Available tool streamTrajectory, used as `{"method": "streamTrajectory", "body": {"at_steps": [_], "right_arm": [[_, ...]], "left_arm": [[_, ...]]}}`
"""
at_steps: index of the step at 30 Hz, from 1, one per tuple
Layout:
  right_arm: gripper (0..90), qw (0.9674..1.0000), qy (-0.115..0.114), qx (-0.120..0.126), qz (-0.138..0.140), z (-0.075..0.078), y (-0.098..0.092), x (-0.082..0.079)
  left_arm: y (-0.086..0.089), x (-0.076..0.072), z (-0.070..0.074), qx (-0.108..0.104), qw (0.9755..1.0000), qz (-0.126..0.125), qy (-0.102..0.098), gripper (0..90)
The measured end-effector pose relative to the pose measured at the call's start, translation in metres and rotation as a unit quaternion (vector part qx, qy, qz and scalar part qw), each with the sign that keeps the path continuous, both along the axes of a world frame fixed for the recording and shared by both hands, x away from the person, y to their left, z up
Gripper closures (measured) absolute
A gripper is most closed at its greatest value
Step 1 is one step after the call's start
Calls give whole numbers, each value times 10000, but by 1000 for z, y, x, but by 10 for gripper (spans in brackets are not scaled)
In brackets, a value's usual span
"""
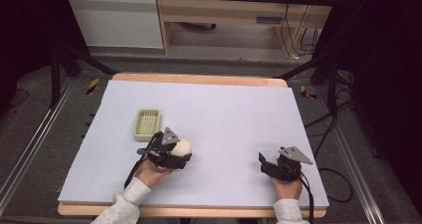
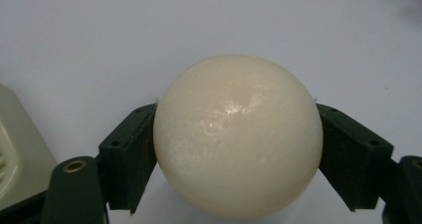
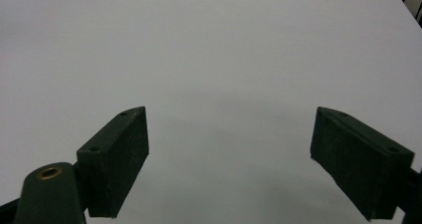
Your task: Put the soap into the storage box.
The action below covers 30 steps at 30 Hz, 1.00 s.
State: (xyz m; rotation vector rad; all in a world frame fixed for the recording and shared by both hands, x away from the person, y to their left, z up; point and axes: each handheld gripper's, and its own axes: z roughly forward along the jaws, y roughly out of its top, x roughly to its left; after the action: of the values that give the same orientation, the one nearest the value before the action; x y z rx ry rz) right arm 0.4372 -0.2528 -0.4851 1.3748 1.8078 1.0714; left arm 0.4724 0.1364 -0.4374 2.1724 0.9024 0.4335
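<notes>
A cream-coloured ball (image 1: 182,146) (image 2: 238,134) sits between the two black jaws of my left gripper (image 1: 180,151) (image 2: 238,154), which is shut on it; both pads press its sides. In the high view this gripper is at the left front of the white table sheet (image 1: 224,119), just right of and nearer than a small pale green basket (image 1: 147,124), whose corner (image 2: 20,144) shows at the left edge of the left gripper view. My right gripper (image 1: 266,165) (image 3: 230,159) rests at the right front, open, with bare sheet between its jaws.
The white sheet covers a wooden table whose edge (image 1: 199,78) shows at the back. Black frame legs (image 1: 64,59) and cables (image 1: 328,134) lie on the floor around it. A wooden cabinet (image 1: 234,15) stands beyond.
</notes>
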Motion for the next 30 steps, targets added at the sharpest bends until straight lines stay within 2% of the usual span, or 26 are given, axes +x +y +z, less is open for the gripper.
{"method": "streamTrajectory", "body": {"at_steps": [3,5,12,20,30], "right_arm": [[156,10000,-1,2,7,0,0,0],[156,10000,3,14,6,0,0,0],[156,10000,-17,24,18,0,0,-1],[155,10000,15,69,-12,1,0,0],[155,9999,-53,100,-19,1,0,0]], "left_arm": [[5,1,0,21,10000,68,9,224],[13,4,1,-46,9998,187,4,224],[28,9,5,-125,9993,355,-26,225],[39,12,10,-221,9984,511,-86,224],[54,17,17,-312,9969,706,-125,224]]}}
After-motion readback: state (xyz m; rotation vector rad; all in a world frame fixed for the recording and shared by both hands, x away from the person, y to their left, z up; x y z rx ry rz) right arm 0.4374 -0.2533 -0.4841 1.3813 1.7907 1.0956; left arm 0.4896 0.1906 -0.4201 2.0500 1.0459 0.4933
